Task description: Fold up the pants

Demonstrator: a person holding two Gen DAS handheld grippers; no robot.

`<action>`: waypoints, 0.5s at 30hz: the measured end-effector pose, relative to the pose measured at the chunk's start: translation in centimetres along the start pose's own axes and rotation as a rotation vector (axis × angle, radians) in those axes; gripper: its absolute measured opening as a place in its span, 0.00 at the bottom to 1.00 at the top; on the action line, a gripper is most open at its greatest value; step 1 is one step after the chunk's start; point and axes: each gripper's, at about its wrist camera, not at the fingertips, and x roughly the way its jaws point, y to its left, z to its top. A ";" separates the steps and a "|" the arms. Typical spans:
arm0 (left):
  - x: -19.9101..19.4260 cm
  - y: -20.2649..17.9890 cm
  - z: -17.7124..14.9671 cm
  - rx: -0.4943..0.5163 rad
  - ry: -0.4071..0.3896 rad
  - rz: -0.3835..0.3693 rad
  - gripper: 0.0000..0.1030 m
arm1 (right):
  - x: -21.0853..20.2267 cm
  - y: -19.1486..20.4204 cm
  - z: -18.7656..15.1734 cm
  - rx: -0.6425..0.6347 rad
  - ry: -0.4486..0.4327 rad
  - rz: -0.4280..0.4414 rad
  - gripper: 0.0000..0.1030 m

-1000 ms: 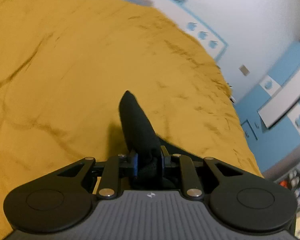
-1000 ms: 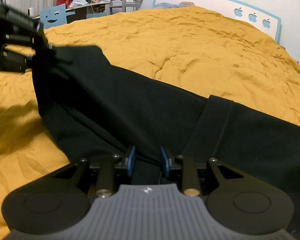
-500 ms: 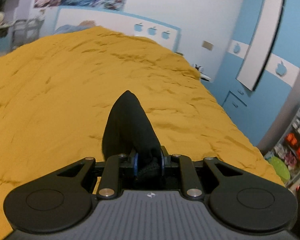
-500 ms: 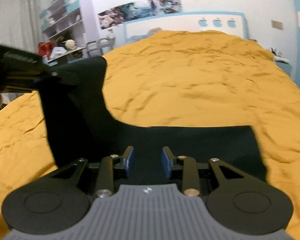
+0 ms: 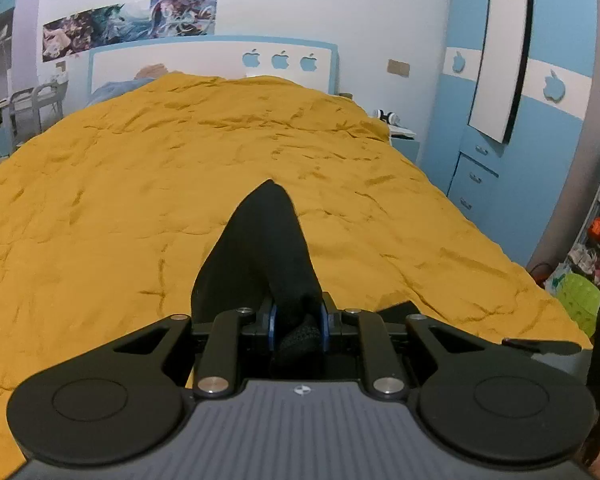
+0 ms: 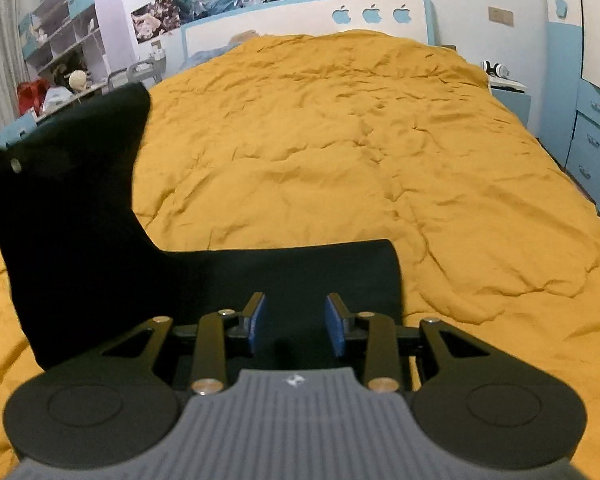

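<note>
The black pants (image 6: 100, 232) hang above the yellow bed cover (image 6: 340, 160). My left gripper (image 5: 298, 326) is shut on a bunched corner of the pants (image 5: 264, 248), which sticks up in a point ahead of the fingers. In the right wrist view the left gripper (image 6: 4, 164) shows at the far left, holding the cloth up. My right gripper (image 6: 296, 324) has its blue pads apart with the pants' edge lying between them. I cannot tell whether the pads grip the cloth.
The bed's white and blue headboard (image 5: 220, 56) is far ahead. A blue wardrobe (image 5: 512, 92) and nightstand (image 6: 508, 96) stand on the right. Shelves and a desk (image 6: 60, 72) are on the left. A green object (image 5: 580, 296) lies past the bed's right edge.
Both grippers have lifted and tilted up, so the room now shows. The pants have been raised off the bed and hang shorter between the grippers.
</note>
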 end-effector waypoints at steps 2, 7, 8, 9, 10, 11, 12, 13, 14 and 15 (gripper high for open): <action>0.3 -1.2 -0.3 0.007 0.005 -0.005 0.20 | -0.4 -0.7 -0.1 0.025 0.000 0.006 0.29; 1.2 -4.0 -0.9 0.017 0.014 -0.023 0.20 | -1.2 -2.5 -0.5 0.072 0.005 -0.008 0.29; 1.3 -4.5 -1.1 0.012 0.017 -0.027 0.20 | -1.5 -3.0 -0.6 0.083 0.005 -0.008 0.29; 1.6 -5.0 -1.3 0.009 0.020 -0.032 0.20 | -1.8 -3.4 -0.7 0.092 0.005 -0.008 0.29; 1.6 -5.7 -1.4 0.008 0.022 -0.035 0.20 | -2.1 -4.0 -0.8 0.102 0.003 -0.010 0.29; 1.7 -6.2 -1.5 0.010 0.024 -0.039 0.20 | -2.5 -4.6 -0.9 0.115 0.001 -0.013 0.30; 1.9 -6.6 -1.6 0.012 0.026 -0.043 0.20 | -2.8 -5.2 -0.9 0.130 0.000 -0.017 0.30; 2.1 -7.0 -1.7 0.014 0.028 -0.046 0.20 | -3.2 -6.0 -1.0 0.147 -0.004 -0.023 0.30; 2.3 -7.5 -1.8 0.014 0.029 -0.046 0.20 | -3.6 -6.8 -1.1 0.165 -0.008 -0.030 0.30; 2.5 -7.9 -1.8 0.017 0.029 -0.043 0.20 | -3.9 -7.6 -1.1 0.181 -0.009 -0.035 0.30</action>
